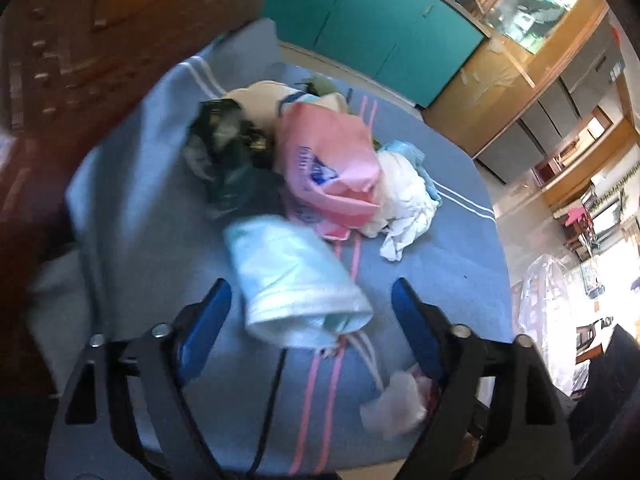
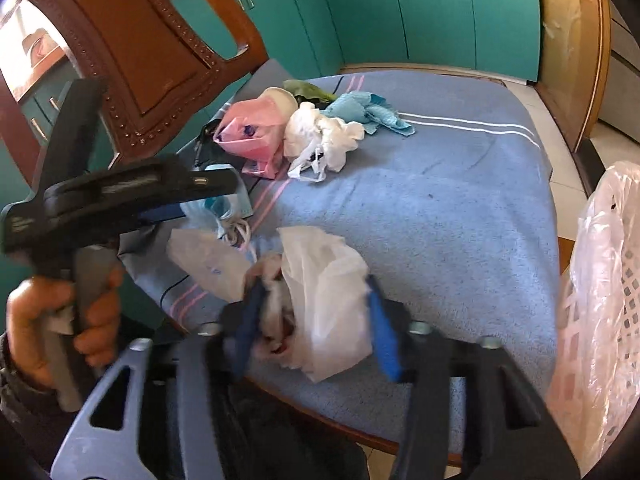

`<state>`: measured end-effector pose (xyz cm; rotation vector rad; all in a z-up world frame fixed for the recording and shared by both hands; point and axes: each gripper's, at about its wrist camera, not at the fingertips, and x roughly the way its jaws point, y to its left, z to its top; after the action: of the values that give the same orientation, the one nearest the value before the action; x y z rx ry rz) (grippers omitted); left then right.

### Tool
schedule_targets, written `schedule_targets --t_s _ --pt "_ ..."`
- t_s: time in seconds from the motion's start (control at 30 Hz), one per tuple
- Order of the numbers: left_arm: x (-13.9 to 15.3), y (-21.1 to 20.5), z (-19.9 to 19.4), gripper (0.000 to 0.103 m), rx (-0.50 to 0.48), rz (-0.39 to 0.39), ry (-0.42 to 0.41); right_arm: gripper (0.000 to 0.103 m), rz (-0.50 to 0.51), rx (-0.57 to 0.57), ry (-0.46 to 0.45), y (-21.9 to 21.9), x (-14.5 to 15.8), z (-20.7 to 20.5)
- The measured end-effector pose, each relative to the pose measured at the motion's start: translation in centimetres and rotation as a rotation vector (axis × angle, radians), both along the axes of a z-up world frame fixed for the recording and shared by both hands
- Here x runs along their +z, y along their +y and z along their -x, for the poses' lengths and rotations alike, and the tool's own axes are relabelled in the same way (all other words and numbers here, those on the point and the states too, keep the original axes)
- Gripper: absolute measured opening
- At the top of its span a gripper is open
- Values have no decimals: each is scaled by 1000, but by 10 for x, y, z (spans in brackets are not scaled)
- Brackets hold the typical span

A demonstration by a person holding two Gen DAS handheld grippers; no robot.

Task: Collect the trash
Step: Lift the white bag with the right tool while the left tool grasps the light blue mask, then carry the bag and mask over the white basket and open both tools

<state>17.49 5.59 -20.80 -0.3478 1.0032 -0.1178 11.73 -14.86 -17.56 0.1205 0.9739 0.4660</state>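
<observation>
The right gripper (image 2: 312, 320) is bracketing a crumpled white plastic bag (image 2: 328, 292) at the near edge of the table; its blue fingers (image 2: 382, 332) are sitting on either side of the bundle, but motion blur is preventing any reading of whether the pads are pressing on it. The bag is probably being taken here because the lined laundry-style basket (image 2: 600, 280) is standing just beside that edge, on the right. The left gripper (image 1: 308, 312) is hovering with its fingers spread apart, a pale blue bag (image 1: 296, 292) lying loose between them and touching neither pad; a person's hand (image 2: 60, 312) is gripping its handle. Further trash is lying in a heap toward the far side: a pink bag (image 2: 248, 136), a white wad (image 2: 320, 136) and a teal cloth (image 2: 360, 112). A blue towel with pink and white stripes (image 2: 440, 208) is covering the table. A studded wooden chair (image 2: 160, 52) is standing at the far left corner, and teal cabinets (image 2: 400, 8) are lining the wall.
</observation>
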Motion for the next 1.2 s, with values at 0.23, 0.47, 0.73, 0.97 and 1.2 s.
schedule_targets --t_s 0.23,0.47,0.73,0.97,1.2 --pt "9 -1 17 43 -10 -38 -41 27 6 -45 -55 -17 18 5" --pt "55 -20 42 43 -53 -111 -166 27 11 -201 -186 -75 65 19" --pt "97 -95 57 43 -287 -55 -270 27 132 -503 -251 -176 87 51" --pt "104 -188 55 43 -492 -16 -296 27 154 -658 -172 -233 61 75" --pt "84 -271 53 46 -681 42 -249 27 157 -761 -159 -272 55 95"
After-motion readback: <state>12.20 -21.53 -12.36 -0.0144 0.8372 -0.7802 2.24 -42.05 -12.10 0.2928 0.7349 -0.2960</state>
